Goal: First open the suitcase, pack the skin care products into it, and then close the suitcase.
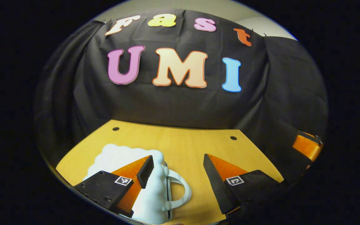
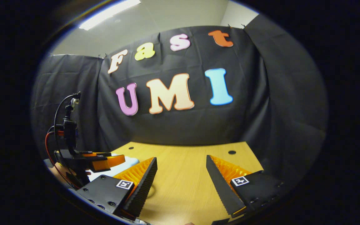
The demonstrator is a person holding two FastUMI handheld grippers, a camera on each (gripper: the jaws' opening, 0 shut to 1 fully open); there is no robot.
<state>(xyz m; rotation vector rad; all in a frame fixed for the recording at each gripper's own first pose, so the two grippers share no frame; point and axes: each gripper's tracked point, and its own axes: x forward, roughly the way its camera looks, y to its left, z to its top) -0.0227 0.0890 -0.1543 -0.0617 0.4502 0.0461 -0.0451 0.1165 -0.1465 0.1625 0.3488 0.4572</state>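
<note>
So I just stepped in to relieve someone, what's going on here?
A person holds two grippers over a wooden table. The left gripper hovers open, with a small white cloud-shaped suitcase, closed, handle toward the gap, behind its left finger. The right gripper is open above bare wood, gripping nothing.

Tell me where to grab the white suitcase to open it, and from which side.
Likely the loop handle on the suitcase. It arches clear of the scalloped case over bare table, so a finger could probably slip through. The open left gripper already straddles it; come from above and close across the arch. The seam and any latch are too hidden to judge.
</note>
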